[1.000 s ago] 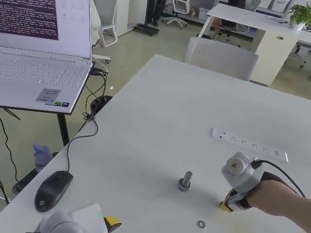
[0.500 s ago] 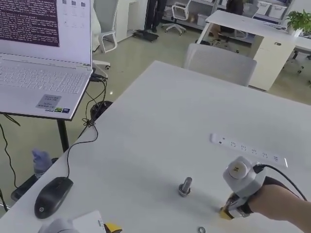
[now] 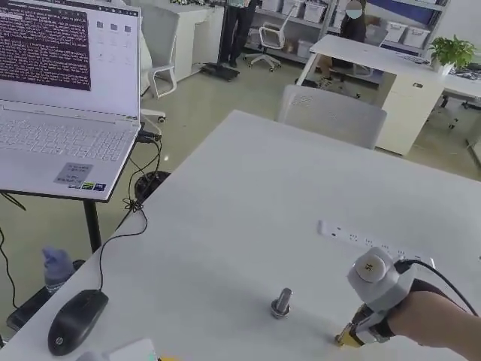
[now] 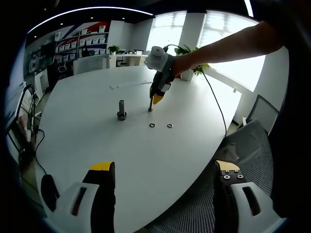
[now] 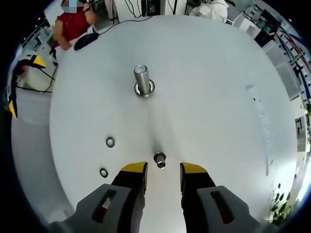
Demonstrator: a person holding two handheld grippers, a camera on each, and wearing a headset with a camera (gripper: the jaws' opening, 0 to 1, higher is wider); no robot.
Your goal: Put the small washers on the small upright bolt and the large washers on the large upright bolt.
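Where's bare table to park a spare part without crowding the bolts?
Widest free patch: the far half of the table, from the power strip across to the mouse side, beyond the large bolt. Also bare between large bolt and mouse. Crowded: around the small bolt, right gripper at it, two washers beside.

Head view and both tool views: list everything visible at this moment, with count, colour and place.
Table: one, white, under the work.
Large bolt: one, silver, upright mid-table.
Small bolt: one, silver, upright just ahead of the right tool's tips.
Washers: two, silver, loose on the table near the small bolt.
Power strip: one, white, on the table beyond the bolts.
Mouse: one, black, table's near left corner.
Laptop: one, white, open, left of the table.
Chair: one, grey, at the table's far edge.
Left tool: one, yellow-tipped, open, at the table's edge.
Right tool: one, yellow-tipped, open, at the small bolt.
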